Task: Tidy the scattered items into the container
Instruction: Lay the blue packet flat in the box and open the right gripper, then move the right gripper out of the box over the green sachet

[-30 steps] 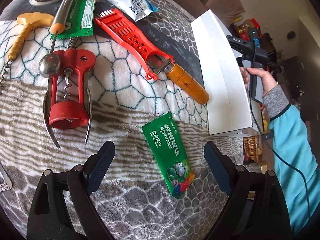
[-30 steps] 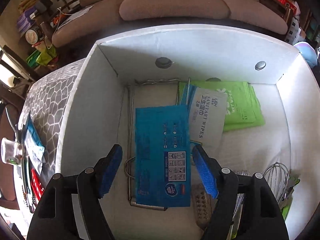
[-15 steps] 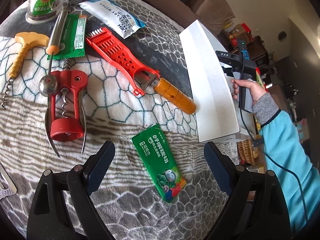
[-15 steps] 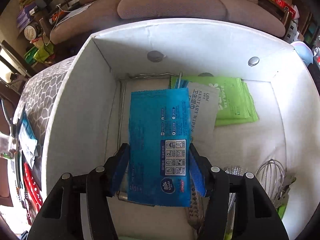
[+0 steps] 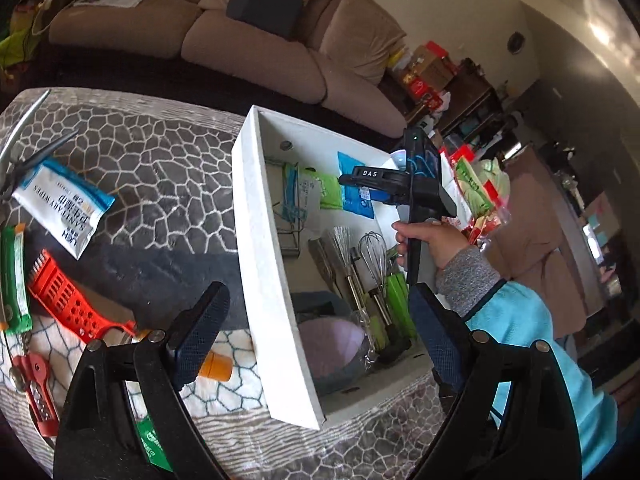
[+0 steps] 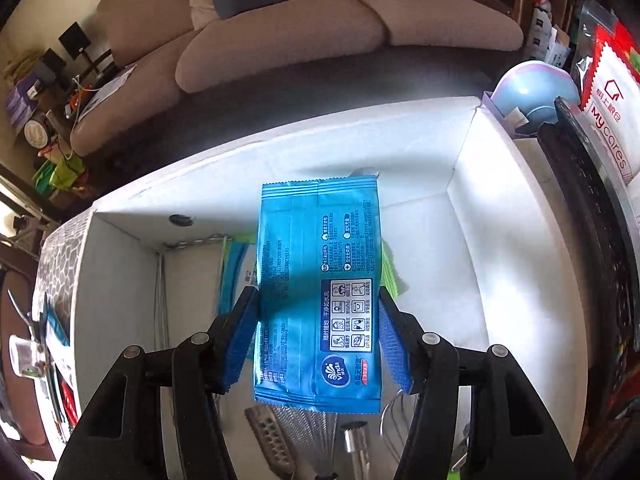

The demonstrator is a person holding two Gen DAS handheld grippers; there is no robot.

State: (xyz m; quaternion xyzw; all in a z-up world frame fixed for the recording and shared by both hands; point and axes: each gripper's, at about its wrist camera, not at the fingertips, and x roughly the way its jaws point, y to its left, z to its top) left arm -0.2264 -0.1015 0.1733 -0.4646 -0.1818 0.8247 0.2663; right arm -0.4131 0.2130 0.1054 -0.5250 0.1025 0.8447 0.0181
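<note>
At the far left of the left wrist view, a red corkscrew (image 5: 34, 390) and a green sachet (image 5: 14, 280) are cut off by the fisheye rim, and metal tongs (image 5: 22, 148) run out of frame above a white-and-blue wipes packet (image 5: 64, 206) lying on the honeycomb-patterned blanket (image 5: 160, 168). A red slotted peeler (image 5: 70, 304) lies nearby, its orange handle (image 5: 216, 369) largely hidden behind one finger of the left gripper (image 5: 318, 344), whose jaws stand released and wide apart with nothing between them; a second green sachet (image 5: 150, 446) shows only as a sliver between the gripper's arms. To the right sits the white container (image 5: 260, 248), its near wall concealing part of the floor; inside, a wire rack (image 5: 290, 224), green wipes (image 5: 326, 190), a whisk (image 5: 372, 248) and a mauve rounded object (image 5: 332, 340) that is hard to identify can be made out. Over the box a person's hand (image 5: 430, 238) in a grey cuff and turquoise sleeve (image 5: 540, 348) grips the right tool, which blocks much of a blue pack. In the right wrist view the right gripper (image 6: 316, 340) is clenched on that blue Vinda wipes pack (image 6: 318, 292), pads pressed to both long edges, holding it above the container's (image 6: 500, 240) interior; the pack hides most of the contents beneath it, and a grater (image 6: 268, 440) and a metal handle (image 6: 356, 448) below are blurred and cropped.
</note>
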